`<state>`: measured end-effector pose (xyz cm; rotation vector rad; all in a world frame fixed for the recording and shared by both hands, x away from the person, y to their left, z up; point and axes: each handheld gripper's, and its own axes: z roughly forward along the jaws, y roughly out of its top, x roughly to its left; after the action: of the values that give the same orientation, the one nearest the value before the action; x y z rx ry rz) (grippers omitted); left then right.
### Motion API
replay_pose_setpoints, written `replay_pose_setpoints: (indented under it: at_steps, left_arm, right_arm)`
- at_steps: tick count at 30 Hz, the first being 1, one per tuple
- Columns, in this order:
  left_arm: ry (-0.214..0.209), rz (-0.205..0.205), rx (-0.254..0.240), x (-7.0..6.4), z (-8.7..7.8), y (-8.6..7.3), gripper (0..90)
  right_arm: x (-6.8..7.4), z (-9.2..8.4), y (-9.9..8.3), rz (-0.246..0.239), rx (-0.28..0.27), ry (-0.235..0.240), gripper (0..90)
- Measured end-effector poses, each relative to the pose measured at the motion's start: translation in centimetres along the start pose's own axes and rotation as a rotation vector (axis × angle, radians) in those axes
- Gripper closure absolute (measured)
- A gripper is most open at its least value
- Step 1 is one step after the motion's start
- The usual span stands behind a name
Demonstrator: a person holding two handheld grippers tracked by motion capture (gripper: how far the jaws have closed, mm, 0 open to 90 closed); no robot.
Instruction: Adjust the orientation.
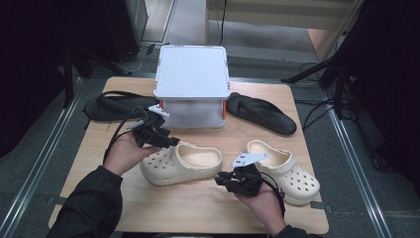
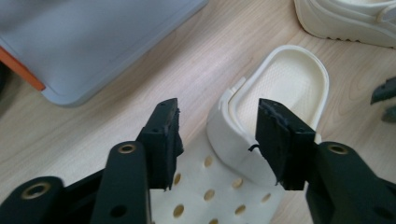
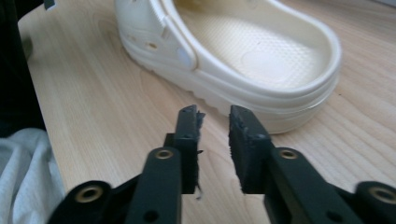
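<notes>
Wooden table (image 1: 198, 198): both clogs out, unboxed (box (image 1: 190, 72) closed); left gripper (image 1: 171, 142) open over left clog (image 1: 181, 163), right gripper (image 1: 223, 178) nearly closed, empty.

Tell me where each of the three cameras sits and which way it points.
High view: above the table, looking forward and down; both forearms show.
Left gripper view: on the left gripper, over the left clog.
Right gripper view: on the right gripper, facing the right clog.
Shared: both clogs also show from above.
</notes>
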<state>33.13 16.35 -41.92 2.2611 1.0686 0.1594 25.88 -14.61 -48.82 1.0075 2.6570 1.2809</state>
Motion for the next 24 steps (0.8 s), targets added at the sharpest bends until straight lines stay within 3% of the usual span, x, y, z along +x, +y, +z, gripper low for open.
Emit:
replay_pose_setpoints:
  at_steps: [4,9,10,14,16,24]
  left_arm:
    - [-0.006,-0.003,-0.017,0.1,-0.6,-0.7,61.9]
    - [0.000,-0.003,-0.025,0.0,-1.1,-2.0,71.2]
    - [-0.001,-0.027,-0.025,0.0,-1.1,-2.7,75.3]
    - [0.005,-0.037,-0.029,-0.1,-1.2,-3.7,80.8]
    - [0.013,-0.037,-0.042,-0.4,-1.2,-4.4,88.1]
    - [0.049,-0.054,-0.076,-2.7,-0.9,-8.1,89.8]
  right_arm:
    - [-0.5,-0.1,0.4,0.016,-0.008,0.016,90.0]
    - [-0.7,0.0,0.8,0.014,-0.006,0.002,90.0]
    - [-0.9,0.2,0.9,0.012,-0.005,-0.010,90.0]
    - [-1.2,0.4,1.2,0.007,-0.013,-0.023,90.0]
    - [-1.2,0.5,1.4,-0.001,-0.016,-0.029,90.0]
    - [-1.7,1.5,2.3,-0.018,-0.012,-0.038,90.0]
